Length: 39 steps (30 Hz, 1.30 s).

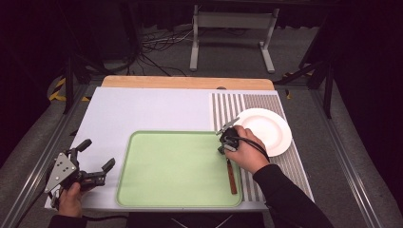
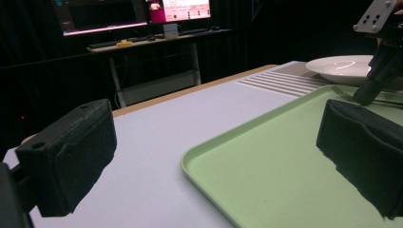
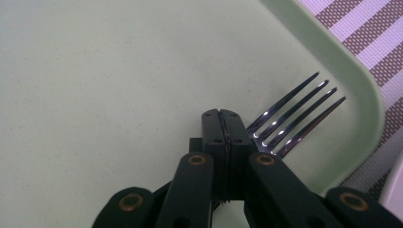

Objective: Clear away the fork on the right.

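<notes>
A fork (image 3: 294,114) with a brown wooden handle (image 1: 231,176) lies at the right end of the green tray (image 1: 176,166), tines toward the far corner. My right gripper (image 1: 221,149) points down at the fork's neck. Its jaws (image 3: 221,118) are pressed flat together, and the tines come out from under the right jaw; nothing shows between the pads. My left gripper (image 1: 98,153) is held low over the white table left of the tray, jaws wide open and empty (image 2: 214,156). The left gripper view also catches the right gripper (image 2: 368,95) standing on the tray (image 2: 266,175) at the fork (image 2: 340,91).
A white plate (image 1: 266,130) sits on a striped placemat (image 1: 228,107) just right of the tray's far corner, close to the right hand. A wooden board edge (image 1: 187,81) runs along the table's back. Dark floor, cables and a stand lie beyond.
</notes>
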Motion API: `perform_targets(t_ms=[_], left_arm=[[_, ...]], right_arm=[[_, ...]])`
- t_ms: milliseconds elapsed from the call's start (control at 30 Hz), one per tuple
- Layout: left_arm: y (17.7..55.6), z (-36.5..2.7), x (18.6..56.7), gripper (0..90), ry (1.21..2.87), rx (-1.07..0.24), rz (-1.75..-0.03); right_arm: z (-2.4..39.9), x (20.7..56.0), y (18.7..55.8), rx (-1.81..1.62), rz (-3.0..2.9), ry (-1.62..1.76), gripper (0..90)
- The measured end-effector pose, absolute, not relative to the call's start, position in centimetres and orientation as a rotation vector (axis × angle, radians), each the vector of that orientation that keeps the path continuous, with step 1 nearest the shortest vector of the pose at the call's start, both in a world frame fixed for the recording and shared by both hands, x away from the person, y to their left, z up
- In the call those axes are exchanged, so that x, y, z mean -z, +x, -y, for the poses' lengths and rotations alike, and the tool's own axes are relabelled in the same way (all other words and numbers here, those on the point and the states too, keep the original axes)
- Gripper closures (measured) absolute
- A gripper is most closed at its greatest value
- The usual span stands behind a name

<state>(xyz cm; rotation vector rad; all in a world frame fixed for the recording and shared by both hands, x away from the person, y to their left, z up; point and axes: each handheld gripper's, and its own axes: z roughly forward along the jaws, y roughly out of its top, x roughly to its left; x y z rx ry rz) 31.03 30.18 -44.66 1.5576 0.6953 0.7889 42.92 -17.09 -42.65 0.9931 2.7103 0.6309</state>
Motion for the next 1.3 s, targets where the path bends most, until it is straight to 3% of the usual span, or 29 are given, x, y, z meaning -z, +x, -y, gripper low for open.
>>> perform_targets(t_ms=[467,800,1000,1300], left_arm=[[31.1,-30.2,44.7,0.2,1.56,-0.788,-0.696],[31.1,-30.2,44.7,0.3,1.557,-0.786,-0.698],[31.1,-30.2,44.7,0.2,1.559,-0.786,-0.698],[31.0,-30.2,44.7,0.3,1.559,-0.789,-0.696]], right_arm=[[18.0,42.5,43.0,-0.655,-2.697,1.037,89.4],[18.1,39.8,42.1,-0.823,-2.646,0.977,67.7],[18.3,39.2,41.6,-1.02,-2.622,0.901,30.2],[19.8,37.5,40.3,-1.132,-2.546,0.776,22.2]])
